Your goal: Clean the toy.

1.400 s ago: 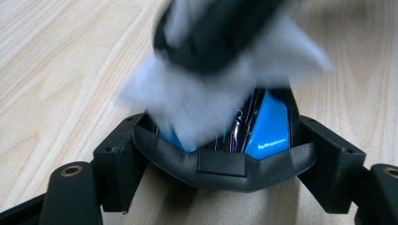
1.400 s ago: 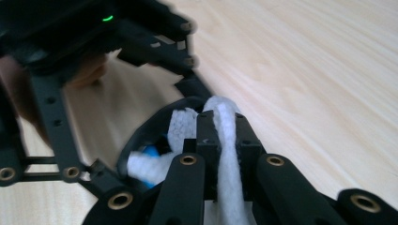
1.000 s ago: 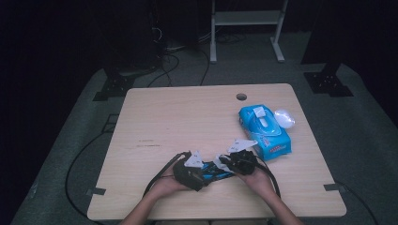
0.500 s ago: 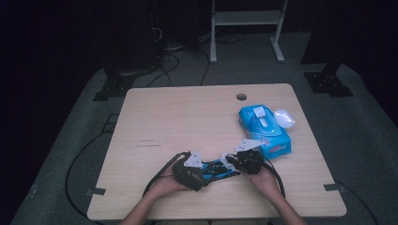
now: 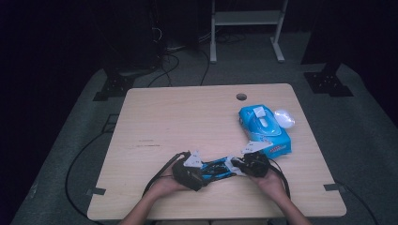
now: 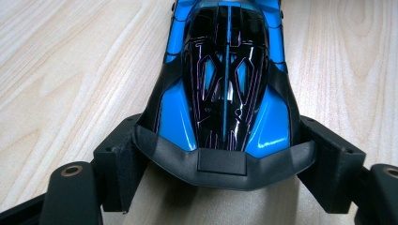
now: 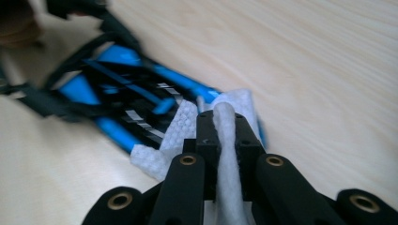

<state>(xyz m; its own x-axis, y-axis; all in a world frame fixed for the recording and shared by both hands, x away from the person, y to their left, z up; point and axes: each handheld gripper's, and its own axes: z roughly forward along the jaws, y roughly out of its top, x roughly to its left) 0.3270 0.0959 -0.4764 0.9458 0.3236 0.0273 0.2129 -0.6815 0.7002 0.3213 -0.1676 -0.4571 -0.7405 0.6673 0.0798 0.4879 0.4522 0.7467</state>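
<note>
- Your left gripper [image 5: 202,174] sits near the front edge of the wooden table [image 5: 187,117], with its jaws set wide and clamped on a blue and black toy car [image 6: 225,89].
- In the left gripper view, the two black pads [image 6: 123,161] press against the car's flanks just ahead of its dark rear bumper, one on each side, and the car's nose points away along the table top.
- The car rests low over the wood and lies between your two hands in the high view, running from the left gripper toward the right one.
- Your right gripper [image 5: 241,165] has its jaws nearly together, pinching a white wet wipe [image 7: 225,140] between them.
- In the right gripper view, the wipe stands as a narrow fold between the pads and spills out past the tips, where its textured end lies against the near end of the car.
- That view is blurred around the car, so you cannot tell which end of the car the wipe touches there.
- A blue pack of wet wipes [image 5: 263,129] lies on the table just beyond your right hand, close to the right gripper but apart from the car.
- A small white object [image 5: 284,118] sits touching the pack's far side; what it is cannot be told.
- A round hole [image 5: 241,97] is in the table near its far edge.
</note>
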